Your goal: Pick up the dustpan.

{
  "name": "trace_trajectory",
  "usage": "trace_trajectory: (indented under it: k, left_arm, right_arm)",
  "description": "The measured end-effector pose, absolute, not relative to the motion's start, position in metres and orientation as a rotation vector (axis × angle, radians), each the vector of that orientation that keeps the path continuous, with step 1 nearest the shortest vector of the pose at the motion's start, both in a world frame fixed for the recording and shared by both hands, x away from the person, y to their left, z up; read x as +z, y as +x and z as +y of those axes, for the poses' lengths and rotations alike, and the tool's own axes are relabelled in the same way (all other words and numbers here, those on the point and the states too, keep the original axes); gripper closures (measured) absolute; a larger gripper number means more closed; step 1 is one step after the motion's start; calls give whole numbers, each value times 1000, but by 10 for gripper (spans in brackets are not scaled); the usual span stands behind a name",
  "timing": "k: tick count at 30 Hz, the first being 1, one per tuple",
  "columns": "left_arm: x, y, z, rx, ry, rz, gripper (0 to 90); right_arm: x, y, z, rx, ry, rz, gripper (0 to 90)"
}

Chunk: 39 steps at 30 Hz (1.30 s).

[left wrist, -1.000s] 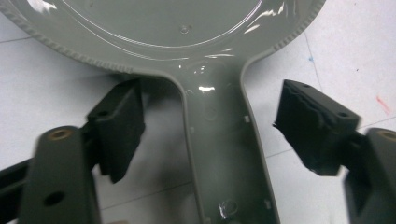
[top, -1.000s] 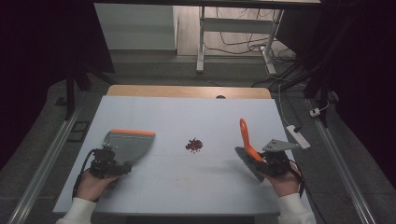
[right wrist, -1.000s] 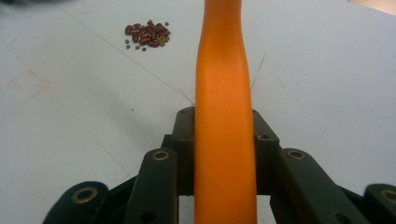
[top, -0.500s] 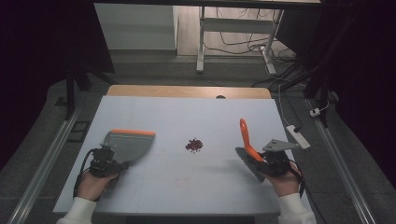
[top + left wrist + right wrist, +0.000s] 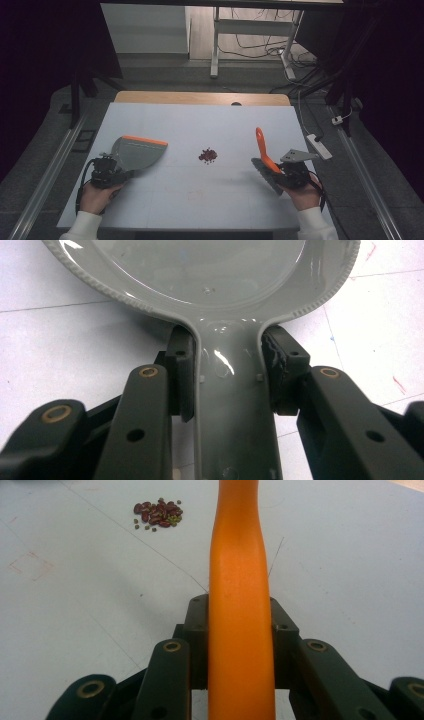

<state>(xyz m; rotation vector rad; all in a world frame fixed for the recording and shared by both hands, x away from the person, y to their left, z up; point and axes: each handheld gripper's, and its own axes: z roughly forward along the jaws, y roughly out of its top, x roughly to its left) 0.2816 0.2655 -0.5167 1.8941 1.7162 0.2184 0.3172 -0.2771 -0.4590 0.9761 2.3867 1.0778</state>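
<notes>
A person at a white desk holds a tool in each of two hand-held grippers. The left hand-held gripper, near the desk's left edge in the high view, has just been closing and now pinches the grey handle of a dustpan; in the left gripper view its two black pads press against either side of that handle, just behind the point where it widens into the pan. The dustpan lies flat on the desk, its long axis running from the gripper up and to the right, so that its orange-trimmed mouth points toward the far right of the desk.

The right hand-held gripper, near the desk's right edge, is clamped on the orange handle of a small brush. In the right gripper view the handle runs straight out between the pads. In the high view its long axis is tilted, the orange end pointing up and away toward the desk's far side, the grey bristle end low beside the gripper.

Between the two tools, well apart from both, a small heap of dark red beans sits near the middle of the desk.
</notes>
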Motion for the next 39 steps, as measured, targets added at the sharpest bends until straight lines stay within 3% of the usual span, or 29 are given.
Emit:
trace_trajectory:
  k: [11,20,32,39]
  left_arm:
    - [-507,277,277,253,1817,1612,626]
    - [-507,281,282,254,1831,1540,626]
    - [-501,317,288,255,1871,1426,626]
    - [-498,311,282,261,1901,1372,625]
  right_arm:
    - [-458,317,-278,1083,975,2377,702]
    - [-457,316,-277,1080,970,2372,702]
    - [-453,319,-274,1076,988,2348,702]
    - [-448,321,-273,1122,1002,2318,702]
